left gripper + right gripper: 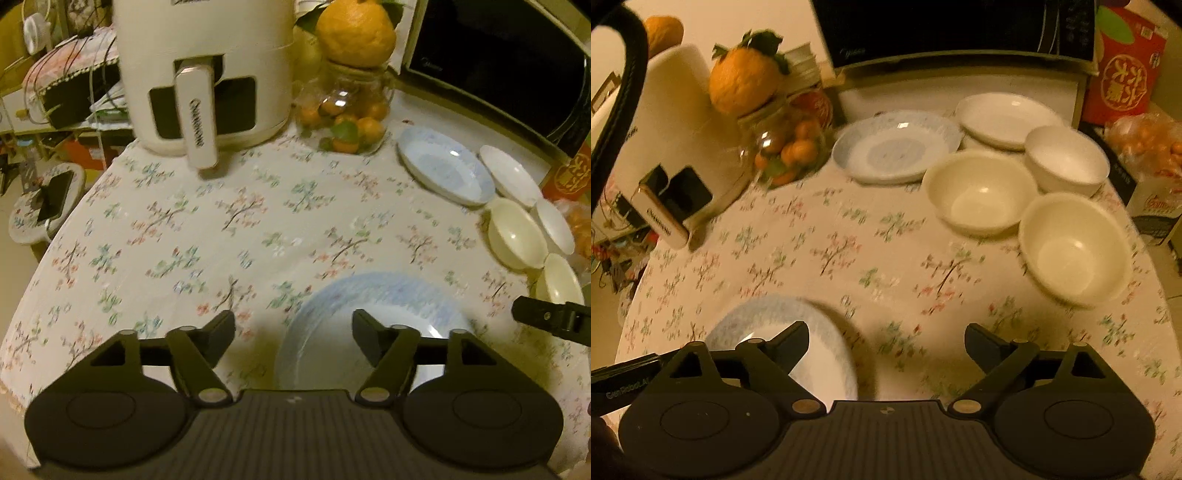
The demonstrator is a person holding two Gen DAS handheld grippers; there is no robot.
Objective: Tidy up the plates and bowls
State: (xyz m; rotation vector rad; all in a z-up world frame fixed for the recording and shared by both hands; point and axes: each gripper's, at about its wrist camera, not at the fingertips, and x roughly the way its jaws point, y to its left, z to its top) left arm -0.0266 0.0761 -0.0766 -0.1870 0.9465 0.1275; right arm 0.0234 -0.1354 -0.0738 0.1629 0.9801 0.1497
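Left fingers: the left gripper (293, 334) has its fingers spread with nothing between the pads; they hang above the surface (221, 229), pitched downward.
Right fingers: the right gripper (886, 347) is also spread wide and empty, bare cloth showing in the gap.
Near plate: a blue-rimmed plate (373, 325) lies flat on the cloth closest to both grippers. In the left wrist view it sits ahead and slightly right of the fingers, its rim passing under the right-hand finger. In the right wrist view the same plate (783, 332) lies to the left, under the left-hand finger.
Far stack area: a second blue-rimmed plate (897, 147) rests near the glass jar (786, 147), with a white plate (1008, 114) just behind it.
Bowls: three bowls cluster to the right: a cream bowl (979, 192), a white bowl (1067, 158) behind it, and a nearer cream bowl (1075, 247). They sit just beside one another; whether the rims touch I cannot tell.
Deciding relation: the near plate lies between the two grippers, free of both. The bowls lie forward and to the right, clearly nearer the right gripper; the far blue plate sits ahead of centre.
Likely next: judged from this layout, the right gripper is better placed for a bowl rim.
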